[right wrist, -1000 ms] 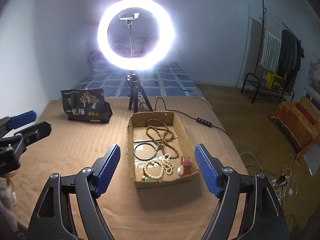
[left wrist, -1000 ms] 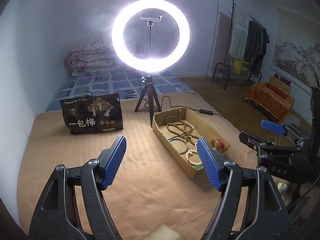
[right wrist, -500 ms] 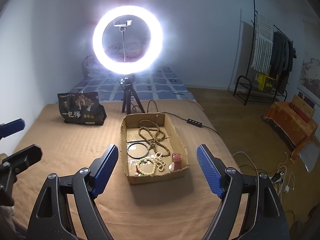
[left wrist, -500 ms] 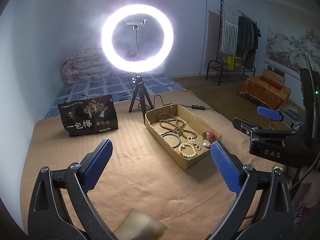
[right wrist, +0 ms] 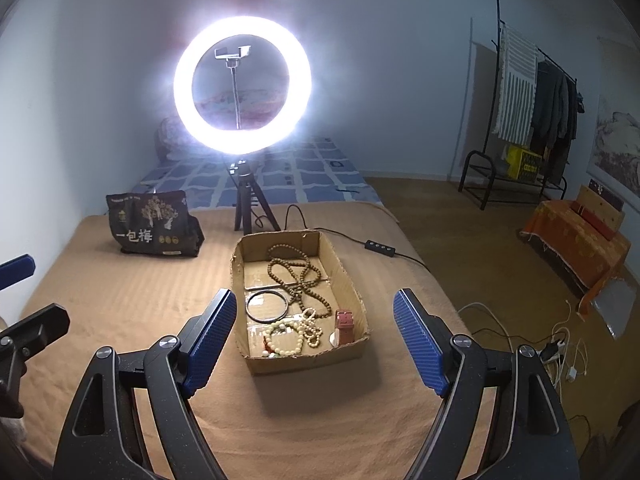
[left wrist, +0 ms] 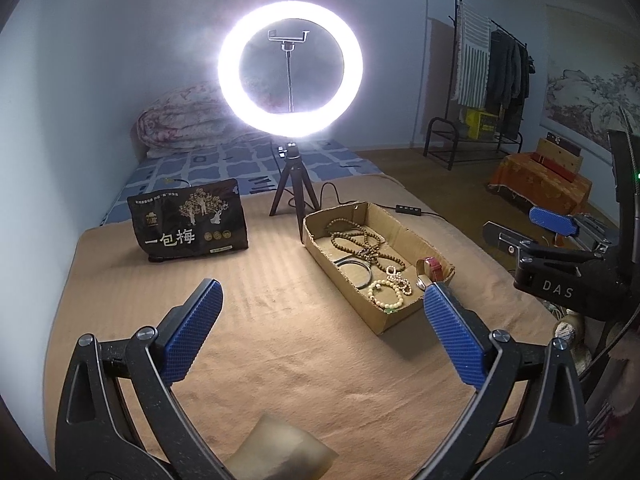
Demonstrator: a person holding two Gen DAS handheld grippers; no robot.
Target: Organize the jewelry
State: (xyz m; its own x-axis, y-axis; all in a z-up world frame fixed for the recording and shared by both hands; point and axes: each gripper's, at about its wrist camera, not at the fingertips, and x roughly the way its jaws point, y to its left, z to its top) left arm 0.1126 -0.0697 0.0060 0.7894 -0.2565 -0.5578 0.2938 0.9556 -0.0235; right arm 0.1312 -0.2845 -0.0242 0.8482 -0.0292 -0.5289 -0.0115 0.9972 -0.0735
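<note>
Our left gripper [left wrist: 318, 320] has its blue fingers [left wrist: 192, 332] spread wide with nothing between them, the jaws having just been opening, and they hang over bare tan blanket [left wrist: 280, 352]. Our right gripper [right wrist: 312, 336] also holds its fingers [right wrist: 418, 340] apart and empty, aimed at a shallow cardboard box [right wrist: 344, 276] that sits on the blanket. From the left wrist view that box lies at about two o'clock of the left gripper; from the right wrist view it sits at twelve o'clock, between the two fingers but beyond them. Inside the box we see a long strand of brown wooden beads [right wrist: 296, 272], a dark bangle [right wrist: 266, 307], a pale bead bracelet [right wrist: 286, 338] at the near end, and a reddish watch strap [right wrist: 344, 322] by the right wall. At eleven o'clock of the box stands a black snack bag [right wrist: 154, 228], and at twelve o'clock a lit ring light [right wrist: 242, 86] on a small tripod [right wrist: 250, 204].
</note>
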